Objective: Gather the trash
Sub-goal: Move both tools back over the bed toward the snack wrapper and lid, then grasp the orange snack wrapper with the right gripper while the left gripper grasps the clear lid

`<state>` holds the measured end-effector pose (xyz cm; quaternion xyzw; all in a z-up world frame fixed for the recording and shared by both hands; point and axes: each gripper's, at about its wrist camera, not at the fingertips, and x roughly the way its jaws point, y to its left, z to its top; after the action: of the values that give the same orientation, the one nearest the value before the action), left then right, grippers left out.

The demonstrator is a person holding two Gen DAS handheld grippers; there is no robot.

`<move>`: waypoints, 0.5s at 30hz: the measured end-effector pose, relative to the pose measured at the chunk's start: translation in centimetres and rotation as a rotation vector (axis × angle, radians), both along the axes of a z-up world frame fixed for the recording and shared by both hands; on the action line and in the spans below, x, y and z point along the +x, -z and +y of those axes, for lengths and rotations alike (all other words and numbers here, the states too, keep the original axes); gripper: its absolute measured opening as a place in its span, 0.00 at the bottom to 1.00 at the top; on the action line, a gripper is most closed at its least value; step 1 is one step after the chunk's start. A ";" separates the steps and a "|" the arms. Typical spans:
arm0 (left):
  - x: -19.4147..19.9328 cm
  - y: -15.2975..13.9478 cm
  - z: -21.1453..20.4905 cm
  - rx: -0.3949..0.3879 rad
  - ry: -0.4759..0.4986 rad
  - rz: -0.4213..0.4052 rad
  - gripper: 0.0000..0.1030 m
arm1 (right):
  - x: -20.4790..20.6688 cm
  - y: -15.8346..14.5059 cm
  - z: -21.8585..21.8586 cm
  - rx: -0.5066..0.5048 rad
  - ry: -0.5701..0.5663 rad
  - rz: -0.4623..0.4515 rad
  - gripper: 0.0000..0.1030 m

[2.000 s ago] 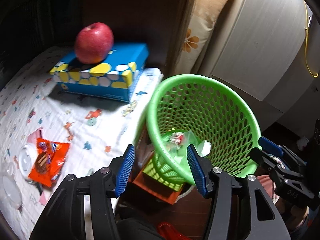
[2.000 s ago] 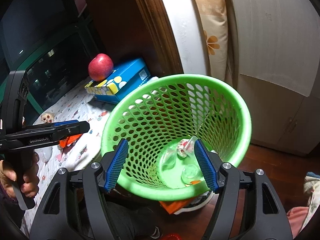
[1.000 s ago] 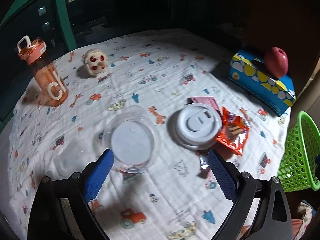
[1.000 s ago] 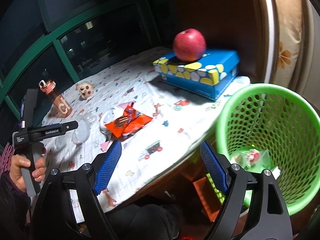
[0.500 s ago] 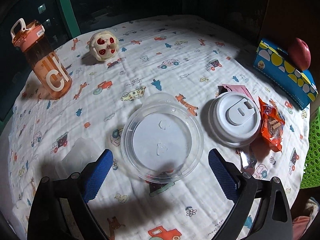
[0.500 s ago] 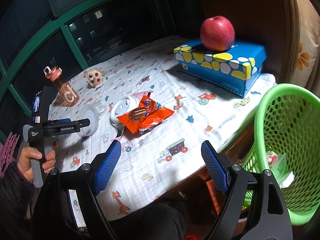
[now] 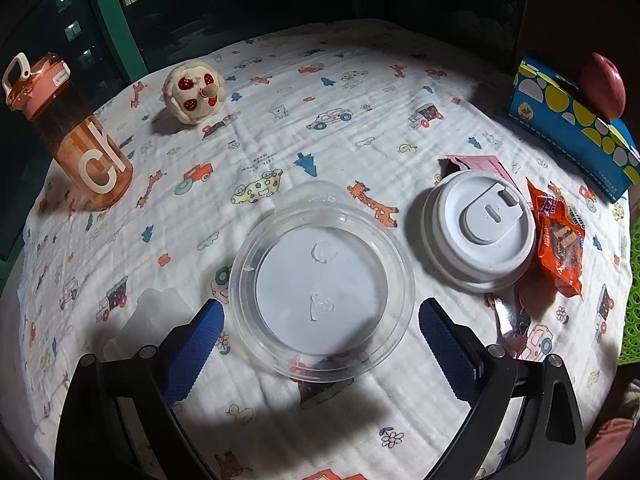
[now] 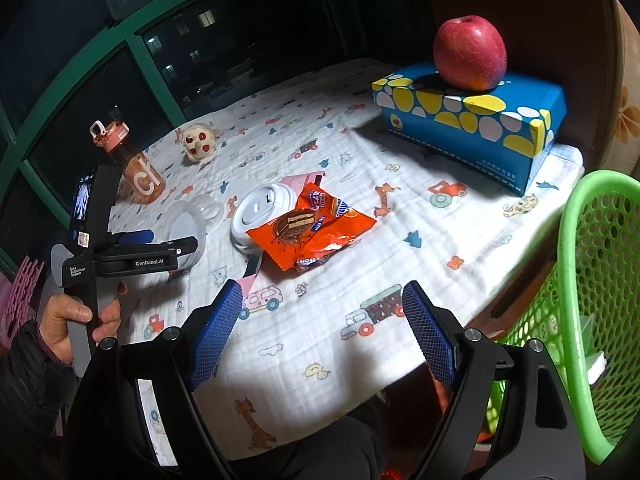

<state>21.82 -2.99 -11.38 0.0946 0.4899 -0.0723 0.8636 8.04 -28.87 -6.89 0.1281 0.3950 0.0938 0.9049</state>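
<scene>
Spreading wide, left claw (image 7: 320, 332) flanks the clear lid (image 7: 322, 276); right claw (image 8: 320, 320) gapes empty.

You see glossy clear plastic round lid (image 7: 322, 294), crinkly shiny orange foil wrapper (image 8: 310, 230), matt printed white cloth (image 7: 340, 92) over worktop.

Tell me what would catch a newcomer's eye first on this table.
Probably the shiny red apple perched on the blue tissue box with yellow and white spots at the table's far right. Next, the bright orange snack wrapper mid-table beside the white plastic cup lid, and the clear round plastic lid between the left gripper's open fingers.
</scene>
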 end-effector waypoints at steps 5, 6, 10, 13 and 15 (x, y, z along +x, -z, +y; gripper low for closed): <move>0.4 0.5 0.1 0.008 -0.011 0.005 0.92 | 0.8 0.5 0.6 -0.008 -0.023 0.010 0.79; 0.5 0.6 0.2 0.001 -0.014 0.008 0.92 | 1.0 0.6 0.7 -0.015 -0.030 0.010 0.79; 0.8 0.8 0.3 -0.037 -0.002 0.024 0.92 | 2.1 1.1 1.4 -0.031 -0.067 0.017 0.79; 0.9 0.8 0.4 -0.073 0.013 0.028 0.88 | 3.2 1.5 1.7 -0.023 -0.096 0.028 0.79; 0.8 0.8 0.4 -0.090 0.018 0.027 0.88 | 3.9 1.8 1.9 -0.021 -0.112 0.036 0.79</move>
<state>22.67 -2.56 -12.16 0.0592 0.4968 -0.1032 0.8597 11.97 -26.93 -8.68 0.0980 0.4188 0.1378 0.8922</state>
